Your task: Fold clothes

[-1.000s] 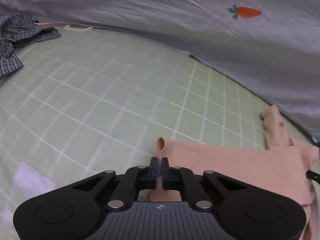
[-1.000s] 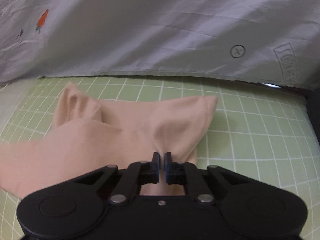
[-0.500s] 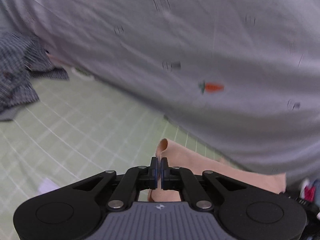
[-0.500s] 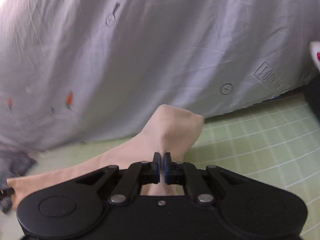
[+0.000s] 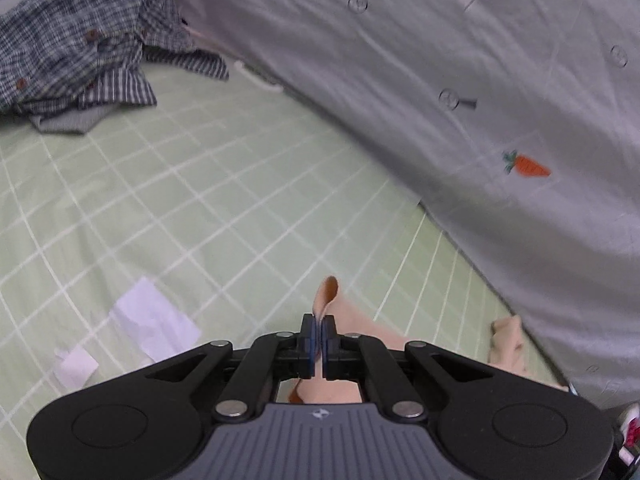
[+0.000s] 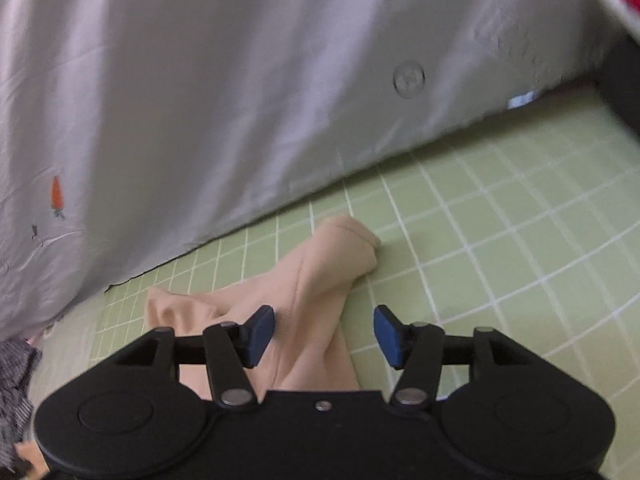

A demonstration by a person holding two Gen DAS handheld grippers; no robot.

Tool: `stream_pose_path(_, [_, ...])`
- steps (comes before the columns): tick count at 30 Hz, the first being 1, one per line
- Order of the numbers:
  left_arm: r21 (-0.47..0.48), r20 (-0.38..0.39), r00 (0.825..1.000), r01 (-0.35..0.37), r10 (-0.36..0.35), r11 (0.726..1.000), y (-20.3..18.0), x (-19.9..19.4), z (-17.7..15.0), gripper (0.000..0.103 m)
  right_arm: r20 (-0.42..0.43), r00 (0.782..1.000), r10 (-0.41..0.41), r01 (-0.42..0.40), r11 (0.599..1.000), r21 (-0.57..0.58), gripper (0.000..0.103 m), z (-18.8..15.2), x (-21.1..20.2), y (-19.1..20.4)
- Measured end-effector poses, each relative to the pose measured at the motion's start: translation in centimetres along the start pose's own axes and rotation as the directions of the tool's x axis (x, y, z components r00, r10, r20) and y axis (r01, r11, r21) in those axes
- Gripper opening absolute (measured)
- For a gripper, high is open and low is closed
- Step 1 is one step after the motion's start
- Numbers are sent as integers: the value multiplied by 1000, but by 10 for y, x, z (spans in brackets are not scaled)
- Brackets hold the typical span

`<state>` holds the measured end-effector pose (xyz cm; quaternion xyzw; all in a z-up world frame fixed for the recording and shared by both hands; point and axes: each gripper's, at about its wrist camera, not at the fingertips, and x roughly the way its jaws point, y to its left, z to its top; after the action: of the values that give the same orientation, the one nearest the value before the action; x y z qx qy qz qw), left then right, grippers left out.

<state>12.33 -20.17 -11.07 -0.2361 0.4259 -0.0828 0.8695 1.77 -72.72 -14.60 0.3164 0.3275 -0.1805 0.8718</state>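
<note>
L fingers (image 5: pixel 319 334) pinching peach garment (image 6: pixel 316 280); R fingers (image 6: pixel 324 334) just sprung open, cloth loose between; plaid shirt (image 5: pixel 80 44) L view only.

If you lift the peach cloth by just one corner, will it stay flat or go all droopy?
Probably droopy: the peach garment lies in soft wrinkles, and its edge curls over above the shut left gripper. It looks thin, so likely light. On the green checked sheet it would probably bunch up when pushed.
</note>
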Motion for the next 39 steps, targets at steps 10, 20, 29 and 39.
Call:
stream_pose_path(10, [-66,-50,995,-90,87,994,29,20,-4,2,-71,997,19,-28,993,-117,16,37,52,10])
stream_pose_path(20, [-75,-77,989,-130,124,989,31,23,-14,12,80,981,-176,190,956,-225,38,-1,-30,29])
stream_pose_path(29, [22,-72,982,-171,172,985,22,-27,-32,56,102,973,-208,229,929,-292,30,-104,-132,45])
stream_pose_path(39, [77,-156,984,-72,83,994,15,-81,-103,59,-23,980,-197,178,925,-337,27,-194,-163,45])
